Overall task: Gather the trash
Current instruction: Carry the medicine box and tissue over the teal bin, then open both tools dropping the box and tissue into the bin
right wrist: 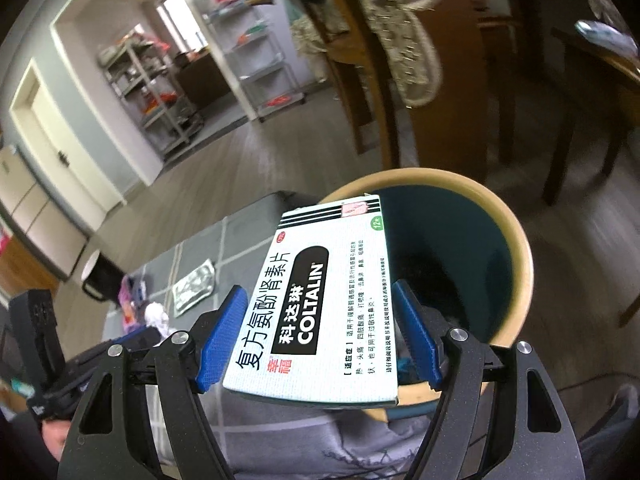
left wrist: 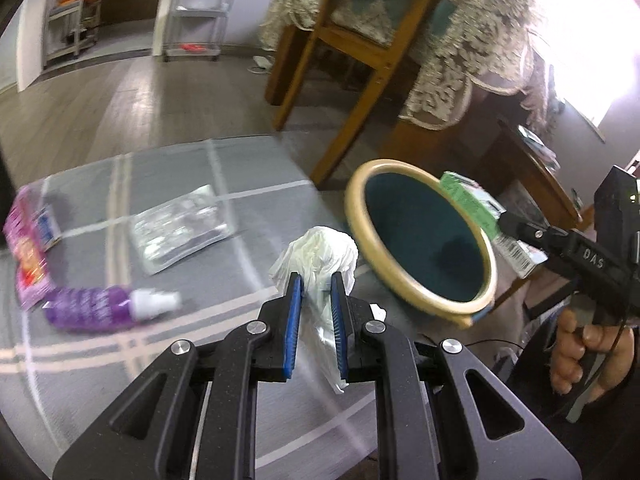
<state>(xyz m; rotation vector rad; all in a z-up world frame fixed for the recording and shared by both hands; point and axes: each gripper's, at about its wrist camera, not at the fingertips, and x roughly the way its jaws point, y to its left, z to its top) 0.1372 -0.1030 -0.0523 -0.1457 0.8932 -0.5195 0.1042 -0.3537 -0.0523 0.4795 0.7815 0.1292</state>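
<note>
Right wrist view — white COLTALIN medicine box [right wrist: 320, 304], green-edged, black label, Chinese print.

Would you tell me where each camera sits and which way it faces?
Left wrist: on the left gripper, looking down at crumpled tissue it grips, the table; shows right hand.
Right wrist: on the right gripper, looking down over the medicine box.
Shared: teal bin, box, foil pack.

Medicine box clamped over the bin

The right gripper [right wrist: 320, 340] grips a white COLTALIN medicine box [right wrist: 320, 304] between its blue pads, just above the tan-rimmed teal bin [right wrist: 516, 256]; a foil blister pack [right wrist: 194, 286] lies on the grey counter [right wrist: 240, 236].
</note>
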